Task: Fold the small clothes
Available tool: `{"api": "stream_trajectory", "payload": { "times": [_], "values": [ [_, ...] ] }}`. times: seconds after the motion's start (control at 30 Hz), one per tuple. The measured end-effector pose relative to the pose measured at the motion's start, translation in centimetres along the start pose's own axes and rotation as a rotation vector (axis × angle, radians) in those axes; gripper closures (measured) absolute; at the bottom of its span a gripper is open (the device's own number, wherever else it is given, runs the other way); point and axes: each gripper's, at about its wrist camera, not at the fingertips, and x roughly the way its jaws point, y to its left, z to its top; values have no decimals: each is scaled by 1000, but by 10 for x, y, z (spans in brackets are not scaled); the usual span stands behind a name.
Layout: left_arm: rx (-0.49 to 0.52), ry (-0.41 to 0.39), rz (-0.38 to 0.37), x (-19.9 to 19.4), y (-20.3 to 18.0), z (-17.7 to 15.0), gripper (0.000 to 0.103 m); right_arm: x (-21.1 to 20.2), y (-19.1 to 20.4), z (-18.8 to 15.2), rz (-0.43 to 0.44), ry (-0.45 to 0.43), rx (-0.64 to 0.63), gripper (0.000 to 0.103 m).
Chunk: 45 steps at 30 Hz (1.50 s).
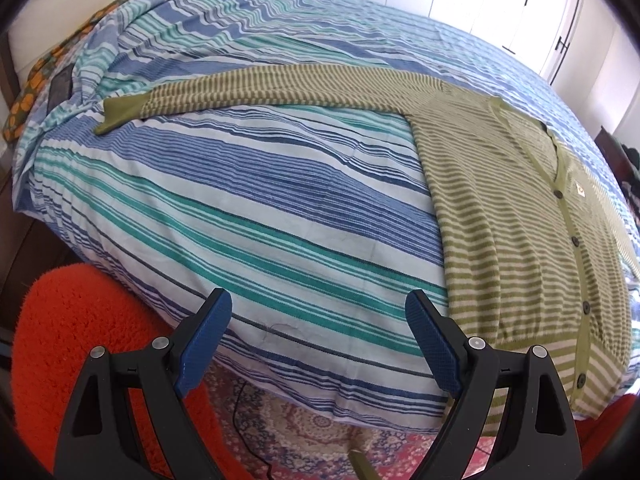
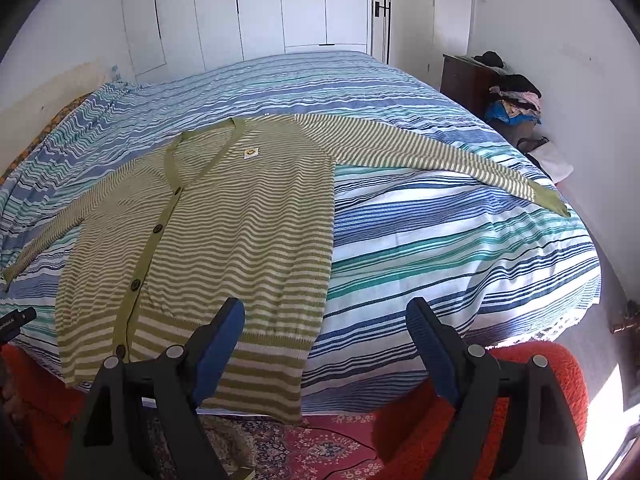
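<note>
The bed (image 1: 248, 208) is the landmark: a cardigan (image 1: 520, 240) lies flat and face up on its striped cover, buttoned, with its hem hanging a little over the near edge. The left view shows what the right cannot: the left sleeve (image 1: 240, 96) stretched fully out toward the bed's left side, ending in a plain green cuff (image 1: 120, 114), and an orange-patterned cloth (image 1: 28, 96) at the far left corner of the bed. The right view alone shows the right sleeve (image 2: 440, 152) spread toward the bed's right edge, a small yellow patch (image 2: 251, 153) on the chest, and a dresser (image 2: 468, 76) beyond the bed's right side with a heap of clothes (image 2: 514, 100) piled on and against it. The cardigan is olive and cream in narrow stripes, with a plain green button band and dark buttons (image 2: 157, 228). The left gripper (image 1: 318, 340) hovers off the bed's near edge, jaws wide apart and empty; the right gripper (image 2: 326, 344) hovers likewise over the hem, jaws apart. Below the bed lie an orange rug (image 1: 76, 340) and a patterned carpet (image 2: 316, 448)
</note>
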Motion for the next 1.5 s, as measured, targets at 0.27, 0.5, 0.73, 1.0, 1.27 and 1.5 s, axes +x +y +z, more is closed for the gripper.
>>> {"api": "stream_trajectory", "payload": {
  "times": [0.27,0.5,0.73,1.0,1.27,1.5],
  "values": [
    [-4,4,0,2,1,-1,13,1,3,0,-1,4,-10,21],
    [-6,9,-8,5,2,-1,13,5,4,-1,-5,21,-14,21],
    [16,13,6,9,-6,-3,13,6,4,-3,8,25,-19,21],
    [0,38,23,8,-3,-7,11,6,-8,-1,20,25,38,21],
    [3,62,26,17,-11,-5,11,5,-1,-5,35,41,13,21],
    [4,61,36,15,-7,-6,11,10,1,-5,47,60,18,21]
  ]
}}
